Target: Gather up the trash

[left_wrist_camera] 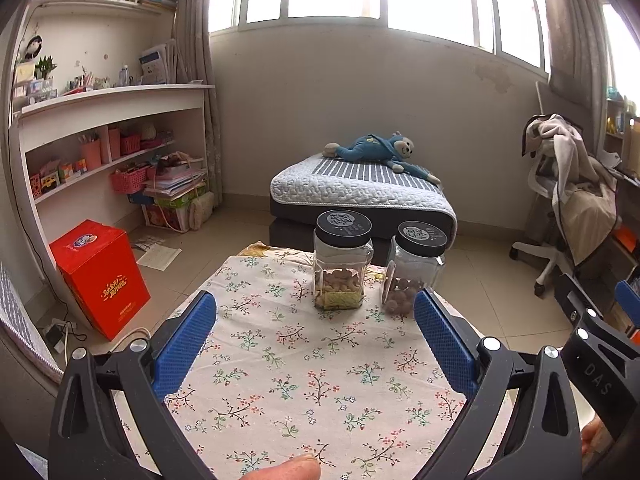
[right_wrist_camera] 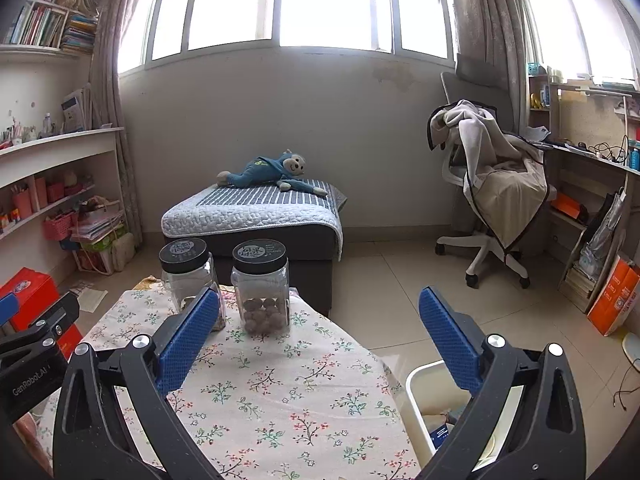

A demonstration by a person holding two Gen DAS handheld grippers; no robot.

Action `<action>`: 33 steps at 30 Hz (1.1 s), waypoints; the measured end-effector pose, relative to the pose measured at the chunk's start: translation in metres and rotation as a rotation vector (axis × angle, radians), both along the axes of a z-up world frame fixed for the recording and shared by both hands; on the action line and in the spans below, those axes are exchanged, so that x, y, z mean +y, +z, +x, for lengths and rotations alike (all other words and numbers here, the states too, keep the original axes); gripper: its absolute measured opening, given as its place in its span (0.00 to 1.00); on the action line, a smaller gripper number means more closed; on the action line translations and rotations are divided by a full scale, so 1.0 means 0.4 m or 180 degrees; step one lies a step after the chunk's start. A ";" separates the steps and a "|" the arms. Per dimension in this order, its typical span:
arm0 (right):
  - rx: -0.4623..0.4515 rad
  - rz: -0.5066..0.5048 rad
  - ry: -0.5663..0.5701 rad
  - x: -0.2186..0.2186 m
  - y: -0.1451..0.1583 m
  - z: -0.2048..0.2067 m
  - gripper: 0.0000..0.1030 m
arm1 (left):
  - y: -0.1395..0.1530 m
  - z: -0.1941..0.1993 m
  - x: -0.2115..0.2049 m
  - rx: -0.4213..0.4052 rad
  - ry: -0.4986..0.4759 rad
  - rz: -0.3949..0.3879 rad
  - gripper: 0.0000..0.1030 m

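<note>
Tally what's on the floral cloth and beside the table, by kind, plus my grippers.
Jars: 2, cashew jar and brown-nut jar, both lidded, on the cloth
Bins: 1, white bin at the table's right, with some trash inside
Grippers: 2, left gripper and right gripper, both open and empty
Total: 5

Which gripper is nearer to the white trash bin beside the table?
Right. The right gripper hangs partly over the white trash bin; the left gripper is over the table, further left.
</note>
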State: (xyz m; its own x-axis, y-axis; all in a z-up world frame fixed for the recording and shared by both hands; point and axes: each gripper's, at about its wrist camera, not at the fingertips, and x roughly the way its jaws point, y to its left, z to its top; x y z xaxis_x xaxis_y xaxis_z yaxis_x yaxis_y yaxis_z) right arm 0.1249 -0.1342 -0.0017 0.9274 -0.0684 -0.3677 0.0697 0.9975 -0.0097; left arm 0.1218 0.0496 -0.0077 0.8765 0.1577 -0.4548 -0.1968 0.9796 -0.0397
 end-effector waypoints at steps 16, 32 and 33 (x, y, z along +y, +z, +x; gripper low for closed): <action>-0.0042 -0.0011 0.0036 0.018 -0.004 0.010 0.93 | -0.010 0.016 0.008 0.0087 0.0085 -0.0009 0.93; -0.0132 -0.0015 0.0003 0.012 0.003 -0.001 0.93 | -0.003 0.005 0.010 0.0028 -0.0002 -0.0081 0.93; -0.0129 -0.0017 0.0004 0.012 0.003 0.000 0.93 | -0.004 0.005 0.010 0.0032 -0.0007 -0.0079 0.93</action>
State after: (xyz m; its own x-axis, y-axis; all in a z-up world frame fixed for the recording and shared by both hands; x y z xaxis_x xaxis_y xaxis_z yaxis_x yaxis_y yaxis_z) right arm 0.1248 -0.1294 -0.0005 0.9416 -0.0689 -0.3296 0.0688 0.9976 -0.0121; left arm 0.1237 0.0535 -0.0092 0.8722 0.1443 -0.4674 -0.1952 0.9788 -0.0620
